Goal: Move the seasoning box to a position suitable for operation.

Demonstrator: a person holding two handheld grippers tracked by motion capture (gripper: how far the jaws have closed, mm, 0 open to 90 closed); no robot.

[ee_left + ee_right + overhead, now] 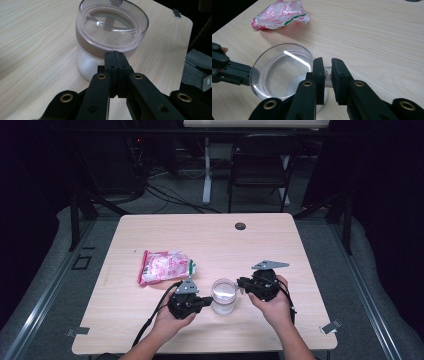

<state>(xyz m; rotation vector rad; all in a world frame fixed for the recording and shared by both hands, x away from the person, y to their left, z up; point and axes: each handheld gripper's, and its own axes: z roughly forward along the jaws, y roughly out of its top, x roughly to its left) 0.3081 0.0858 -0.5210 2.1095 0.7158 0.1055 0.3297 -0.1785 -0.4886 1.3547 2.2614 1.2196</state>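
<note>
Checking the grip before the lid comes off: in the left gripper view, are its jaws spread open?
No, the left hand-held gripper has its jaws pressed together against the jar.

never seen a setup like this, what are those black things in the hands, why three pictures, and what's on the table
A person sits at a wooden table with a hand-held two-jaw gripper in each hand. One camera looks down from above; the other two ride on the grippers and look along their jaws. On the table stand a clear jar with a hinged lid and white contents, and farther off lies a red and white packet. The left gripper is shut, its tips against the jar's brown band, holding nothing. The right gripper has its jaws on either side of a small clear tab at the lid's edge; whether they pinch it is unclear.
</note>
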